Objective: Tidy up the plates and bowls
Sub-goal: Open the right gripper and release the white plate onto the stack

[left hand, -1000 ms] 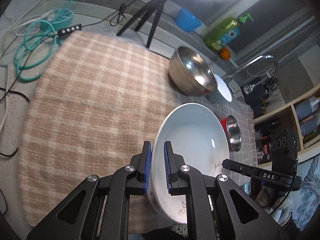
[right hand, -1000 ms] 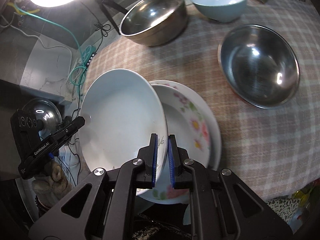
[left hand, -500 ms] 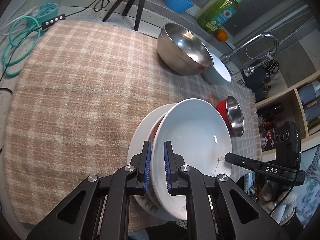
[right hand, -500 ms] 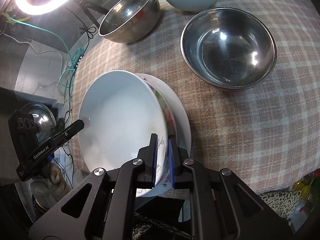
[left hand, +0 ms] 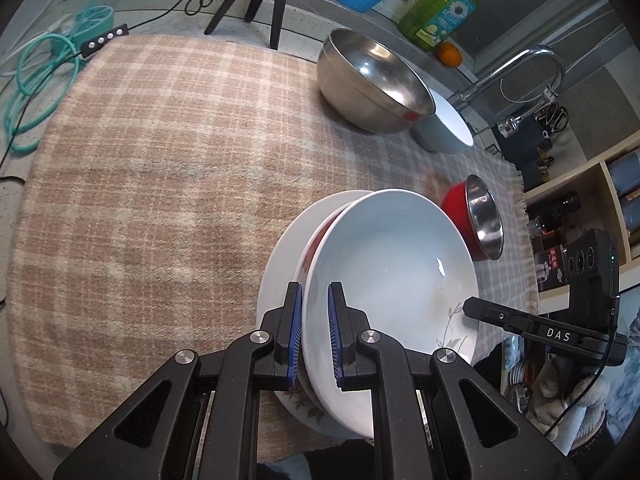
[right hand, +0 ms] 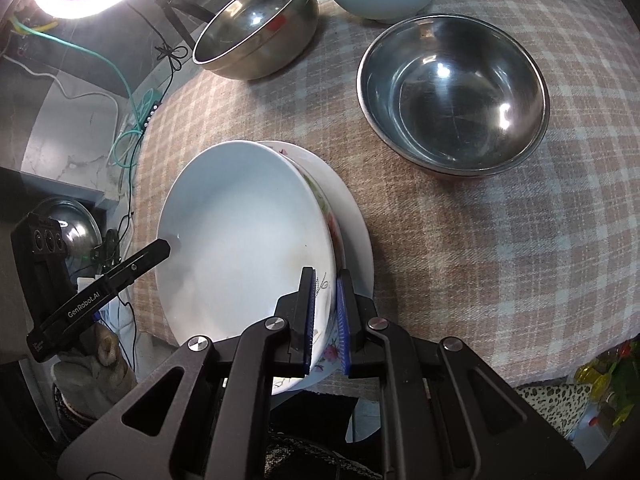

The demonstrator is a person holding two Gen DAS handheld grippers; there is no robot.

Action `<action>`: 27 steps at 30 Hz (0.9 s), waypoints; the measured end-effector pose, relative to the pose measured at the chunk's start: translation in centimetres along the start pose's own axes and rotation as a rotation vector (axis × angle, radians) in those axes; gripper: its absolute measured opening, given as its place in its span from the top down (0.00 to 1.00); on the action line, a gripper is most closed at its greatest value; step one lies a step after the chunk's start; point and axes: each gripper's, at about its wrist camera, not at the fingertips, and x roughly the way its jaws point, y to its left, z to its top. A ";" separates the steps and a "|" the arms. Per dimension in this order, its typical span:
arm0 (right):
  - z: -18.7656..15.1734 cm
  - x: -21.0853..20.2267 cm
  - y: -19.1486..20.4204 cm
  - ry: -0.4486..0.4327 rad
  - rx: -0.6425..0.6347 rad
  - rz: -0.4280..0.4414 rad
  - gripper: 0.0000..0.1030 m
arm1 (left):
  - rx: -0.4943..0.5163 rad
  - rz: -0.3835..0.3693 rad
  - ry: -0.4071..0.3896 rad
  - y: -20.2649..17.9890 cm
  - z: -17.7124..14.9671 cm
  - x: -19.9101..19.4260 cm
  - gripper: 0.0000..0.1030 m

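Between both sets of blue pads: white plate [left hand: 392,264], rim clamped by left gripper [left hand: 314,334] and right gripper [right hand: 325,316], atop floral plates [right hand: 352,216] | writing: "DAS", "GenRobot.AI" on gripper arms | beyond fingers: plaid cloth [left hand: 160,152], steel bowl [right hand: 452,92], faucet [left hand: 532,68]

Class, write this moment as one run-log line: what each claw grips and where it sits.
left claw: shut on white plate rim | right claw: shut on opposite rim | plate: over floral plate stack

Deep plate [left hand: 384,264] atop plate stack [left hand: 280,280]; steel bowl [right hand: 452,96] beyond, right.
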 end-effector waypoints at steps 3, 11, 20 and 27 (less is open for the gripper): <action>0.0 0.0 0.1 -0.003 -0.009 -0.012 0.90 | 0.003 0.002 0.000 0.0 0.0 0.1 0.89; -0.1 0.2 1.1 -0.010 -0.078 -0.069 0.88 | 0.028 0.038 -0.007 -0.5 -0.1 0.1 0.89; -0.3 0.2 1.8 -0.013 -0.133 -0.117 0.87 | 0.075 0.094 -0.011 -1.2 -0.1 0.3 0.89; -0.4 0.2 2.0 -0.019 -0.157 -0.141 0.87 | 0.099 0.108 -0.007 -1.4 -0.1 0.4 0.89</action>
